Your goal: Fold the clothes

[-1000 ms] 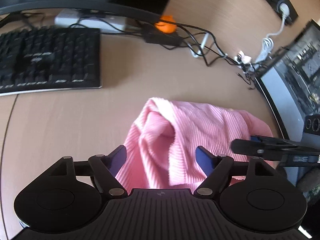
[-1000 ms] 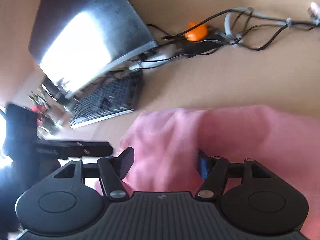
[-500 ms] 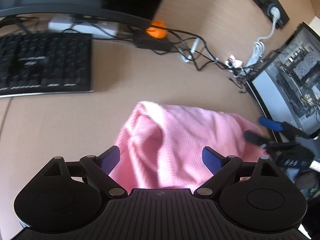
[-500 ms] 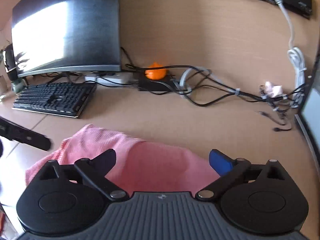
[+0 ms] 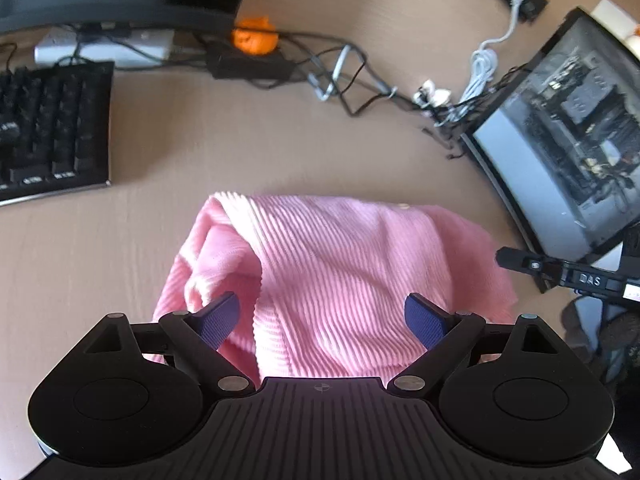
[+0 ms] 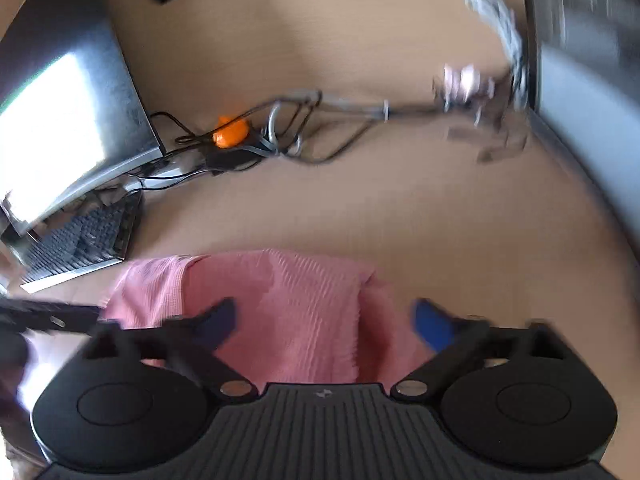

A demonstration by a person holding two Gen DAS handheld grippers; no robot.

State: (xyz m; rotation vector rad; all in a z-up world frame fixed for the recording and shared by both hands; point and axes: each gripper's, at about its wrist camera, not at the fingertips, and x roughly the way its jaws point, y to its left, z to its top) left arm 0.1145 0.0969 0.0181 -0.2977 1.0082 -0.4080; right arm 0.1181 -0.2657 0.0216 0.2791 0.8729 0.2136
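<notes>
- The right wrist view is blurred by motion; the cables and the right gripper look smeared.
- The near part of the pink garment is hidden behind the left gripper.
- The keyboard is cut by the left edge.

White letters "DAS" stand on the right tongs; the keyboard legends are illegible.

Ribbed pink knit cloth lies on a matt wood-grain desk — upper left, a glossy black plastic keyboard.
</notes>
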